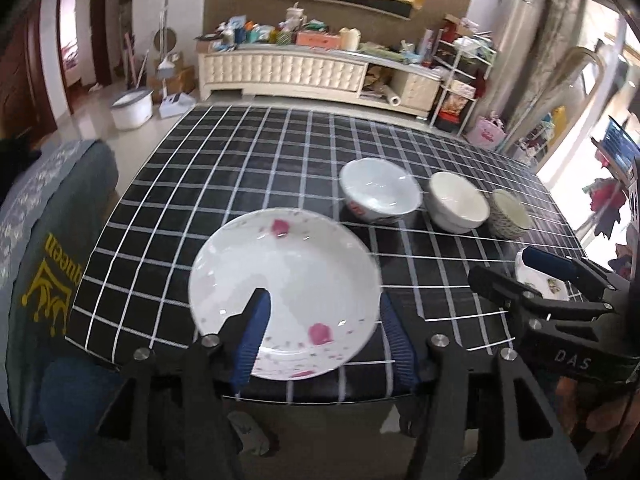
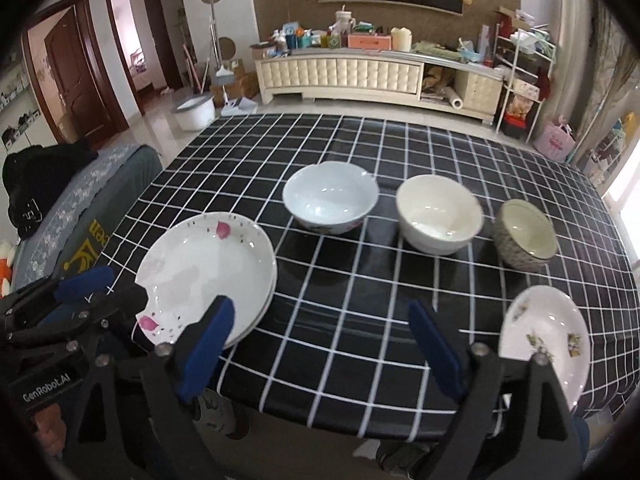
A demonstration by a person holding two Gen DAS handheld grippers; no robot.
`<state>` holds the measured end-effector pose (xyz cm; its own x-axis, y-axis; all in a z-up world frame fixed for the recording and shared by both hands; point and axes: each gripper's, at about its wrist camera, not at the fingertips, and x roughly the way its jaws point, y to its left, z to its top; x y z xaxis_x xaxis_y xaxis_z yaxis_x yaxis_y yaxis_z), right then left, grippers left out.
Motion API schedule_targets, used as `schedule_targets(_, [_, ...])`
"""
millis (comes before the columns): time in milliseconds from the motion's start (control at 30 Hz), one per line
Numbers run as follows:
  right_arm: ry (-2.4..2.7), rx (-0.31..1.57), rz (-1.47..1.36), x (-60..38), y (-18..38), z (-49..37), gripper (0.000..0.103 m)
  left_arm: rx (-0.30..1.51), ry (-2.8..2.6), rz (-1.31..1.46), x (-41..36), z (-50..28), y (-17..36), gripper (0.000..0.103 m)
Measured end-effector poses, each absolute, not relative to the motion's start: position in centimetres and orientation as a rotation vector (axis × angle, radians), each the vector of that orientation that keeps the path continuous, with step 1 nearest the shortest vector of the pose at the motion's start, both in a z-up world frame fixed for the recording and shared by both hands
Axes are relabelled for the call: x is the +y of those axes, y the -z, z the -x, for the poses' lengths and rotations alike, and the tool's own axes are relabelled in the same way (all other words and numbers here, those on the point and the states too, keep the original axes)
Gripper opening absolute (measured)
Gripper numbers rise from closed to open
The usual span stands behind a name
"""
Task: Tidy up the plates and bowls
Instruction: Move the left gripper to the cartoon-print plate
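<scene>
A white plate with pink petals (image 1: 292, 272) lies at the table's near left; in the right wrist view the petal plate (image 2: 204, 264) rests on a second plate. My left gripper (image 1: 324, 316) is open, its fingers spread over the plate's near rim, gripping nothing. A white bowl (image 2: 332, 196), a cream bowl (image 2: 438, 212) and a patterned grey bowl (image 2: 524, 234) stand in a row behind. A small decorated plate (image 2: 548, 332) sits at the near right corner. My right gripper (image 2: 324, 324) is open above bare tablecloth between the two plates. The left gripper (image 2: 120, 286) shows at the petal plate's near-left rim.
The table wears a black cloth with white grid lines (image 2: 360, 292); its near edge runs just under both grippers. A grey sofa with a printed cushion (image 1: 44, 264) stands left of the table. A cluttered cream cabinet (image 2: 360, 72) lines the far wall.
</scene>
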<state>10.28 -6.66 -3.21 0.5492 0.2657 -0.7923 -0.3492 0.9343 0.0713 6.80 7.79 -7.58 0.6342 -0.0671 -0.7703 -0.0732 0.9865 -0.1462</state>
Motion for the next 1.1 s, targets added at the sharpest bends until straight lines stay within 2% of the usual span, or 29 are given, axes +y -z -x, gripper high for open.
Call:
schedule_targets(67, [-0.35, 0.914, 0.09, -8.0, 2.7, -9.9, 0.097, 0.86, -0.001, 0.145, 6.6, -6.7, 6.7, 0.074])
schedule_targets(100, [-0.344, 0.911, 0.086, -8.5, 2.5, -9.9, 0.098, 0.845, 0.002, 0.132, 6.0, -6.5, 6.2, 0.075])
schedule_targets(367, [-0.271, 0.88, 0.034, -13.7, 1.4, -8.8, 0.102, 0.817, 0.056, 0.052, 1.2, -6.5, 4.2, 0.075])
schedule_targets(1100, [-0.093, 0.893, -0.007, -26.4, 0.7, -10.0, 0.102, 0.887, 0.236, 0.003, -11.2, -11.7, 4.6, 0.075])
